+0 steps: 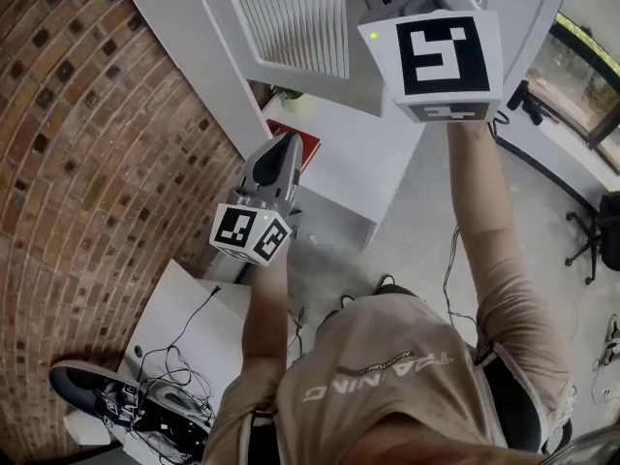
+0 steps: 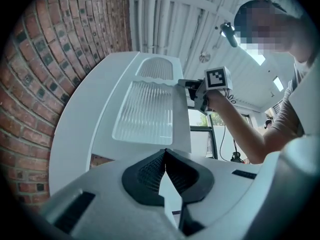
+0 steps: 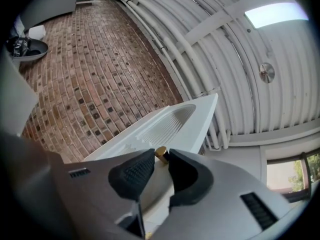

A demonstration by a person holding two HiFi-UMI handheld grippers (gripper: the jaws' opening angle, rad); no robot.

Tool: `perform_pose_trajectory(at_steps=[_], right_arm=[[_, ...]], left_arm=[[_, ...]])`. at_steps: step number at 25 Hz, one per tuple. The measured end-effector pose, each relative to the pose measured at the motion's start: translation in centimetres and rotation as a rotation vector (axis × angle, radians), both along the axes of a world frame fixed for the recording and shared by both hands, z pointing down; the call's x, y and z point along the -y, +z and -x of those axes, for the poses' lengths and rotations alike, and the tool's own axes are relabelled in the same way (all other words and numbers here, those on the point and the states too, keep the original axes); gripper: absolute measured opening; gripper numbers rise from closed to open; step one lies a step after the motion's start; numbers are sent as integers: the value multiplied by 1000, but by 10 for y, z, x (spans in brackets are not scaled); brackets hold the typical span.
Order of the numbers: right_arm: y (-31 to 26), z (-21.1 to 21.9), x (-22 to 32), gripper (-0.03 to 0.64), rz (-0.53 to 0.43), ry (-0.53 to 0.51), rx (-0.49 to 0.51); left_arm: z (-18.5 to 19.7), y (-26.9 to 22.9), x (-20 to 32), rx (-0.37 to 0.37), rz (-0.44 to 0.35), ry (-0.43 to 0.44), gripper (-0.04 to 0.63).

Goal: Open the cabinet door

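Right tongs (image 3: 161,159) first, through their own view: the two dark pads stand narrow on either side of a small brass knob (image 3: 160,153) and press on it, so this pair holds the handle of the white cabinet door (image 3: 197,115). The door runs away from the jaws toward the brick wall (image 3: 100,59), its ribbed glass panel (image 3: 167,125) just beyond the knob. In the left gripper view, the left tongs (image 2: 165,154) are closed tip to tip with nothing between them, aimed at the door's face from below and well apart from it. The door stands tall, long axis upright, its hinge side apparently toward the brick at the left. The free edge is at the right, where the right tongs grip. In the head view the right arm is raised high, its marker cube (image 1: 441,56) near the top edge and the jaws cut off above. The left tongs hang lower beside the brick, touching nothing. By my judgement the door is partly swung, and the pull belongs to the right hand alone. It should follow an arc about the hinge edge, or the small knob could slip from the pads.
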State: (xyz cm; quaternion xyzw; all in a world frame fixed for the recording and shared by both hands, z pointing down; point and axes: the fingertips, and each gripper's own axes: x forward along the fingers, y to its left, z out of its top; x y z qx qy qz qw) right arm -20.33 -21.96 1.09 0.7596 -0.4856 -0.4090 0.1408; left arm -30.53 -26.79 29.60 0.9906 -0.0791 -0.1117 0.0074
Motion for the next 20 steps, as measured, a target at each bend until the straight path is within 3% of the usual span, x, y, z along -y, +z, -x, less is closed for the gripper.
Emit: perform_pose_trajectory(at_steps=[7, 14, 20], right_arm=[[5, 28, -15, 71, 30, -35, -91], [23, 21, -34, 46, 1, -145, 6], [71, -11, -53, 14, 57, -75, 84]], left_arm=[[-8, 14, -15, -8, 36, 39, 9], [-15, 25, -31, 3, 77, 77, 9], [-23, 36, -41, 19, 92, 102, 9]])
